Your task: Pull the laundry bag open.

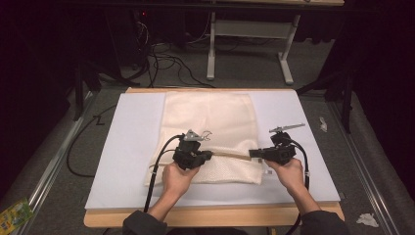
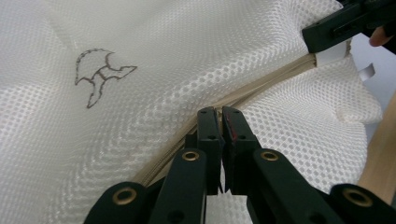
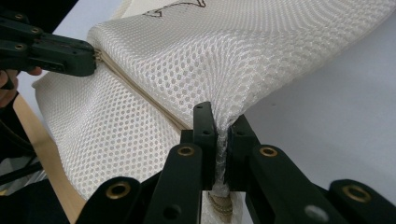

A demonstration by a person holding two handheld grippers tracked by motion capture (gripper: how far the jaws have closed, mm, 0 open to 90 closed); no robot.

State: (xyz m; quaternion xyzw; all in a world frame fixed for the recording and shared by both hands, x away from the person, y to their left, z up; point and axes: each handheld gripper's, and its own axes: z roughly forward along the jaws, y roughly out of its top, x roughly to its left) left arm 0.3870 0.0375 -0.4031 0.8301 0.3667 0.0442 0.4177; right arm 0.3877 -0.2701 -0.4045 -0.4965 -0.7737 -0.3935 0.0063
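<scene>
A cream mesh bag (image 1: 210, 115) with a small line-drawn logo (image 2: 100, 74) lies on a white board (image 1: 132, 147). A beige zipper (image 1: 230, 154) runs across its near part, pulled taut and lifted a little between the two grippers. My left gripper (image 1: 209, 154) is shut on the zipper (image 2: 261, 86) at its left end, jaws (image 2: 219, 114) pressed together on it. My right gripper (image 1: 252, 153) is shut on the bag's mesh edge (image 3: 224, 51) at the zipper's right end, with fabric bunched between the closed jaws (image 3: 222, 119). Each gripper view shows the other gripper (image 2: 336, 28) (image 3: 60, 51) across the zipper.
The board rests on a wooden table (image 1: 210, 215) whose front edge is near the person's forearms. Behind stand the white legs of another table (image 1: 211, 54) and loose cables (image 1: 166, 63) on the floor. A green packet (image 1: 14, 213) and crumpled paper (image 1: 367, 219) lie on the floor.
</scene>
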